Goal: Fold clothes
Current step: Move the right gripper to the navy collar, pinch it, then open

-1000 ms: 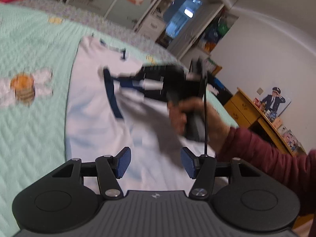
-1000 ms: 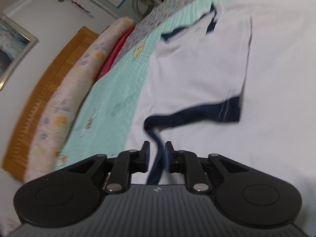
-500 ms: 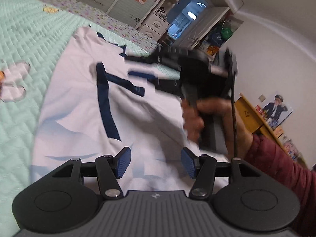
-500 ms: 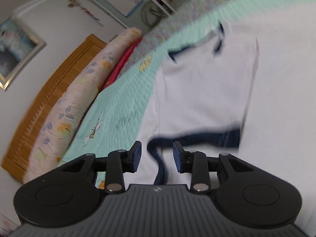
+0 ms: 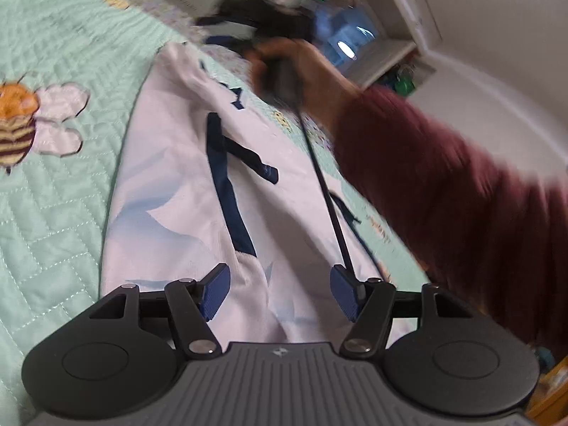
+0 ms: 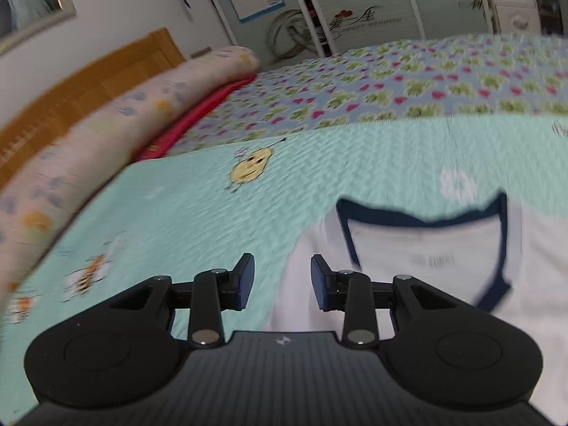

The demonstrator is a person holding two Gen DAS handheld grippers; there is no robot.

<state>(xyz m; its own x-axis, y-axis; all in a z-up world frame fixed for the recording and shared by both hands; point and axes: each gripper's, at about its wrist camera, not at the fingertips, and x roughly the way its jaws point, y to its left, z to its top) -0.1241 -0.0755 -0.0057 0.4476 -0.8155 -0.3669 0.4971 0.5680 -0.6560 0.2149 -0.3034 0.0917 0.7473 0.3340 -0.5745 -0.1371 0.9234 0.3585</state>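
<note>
Risk: my spread, empty left tongs (image 5: pixel 280 293) and right tongs (image 6: pixel 282 282) may snag the navy-trimmed shirt's (image 5: pixel 170 206) twelve-o'clock sleeve (image 5: pixel 245 156), undoing the fold.

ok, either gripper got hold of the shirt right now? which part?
Neither. The left gripper is open above the shirt near its hem, pads clear of the cloth. The right gripper is open too, jaws empty, by the collar.

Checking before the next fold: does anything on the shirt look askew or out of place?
Yes. The white shirt lies rumpled: its navy sleeve cuff is flipped across the body at a slant, and creases run near the hem. Nothing looks torn or stained.
</note>
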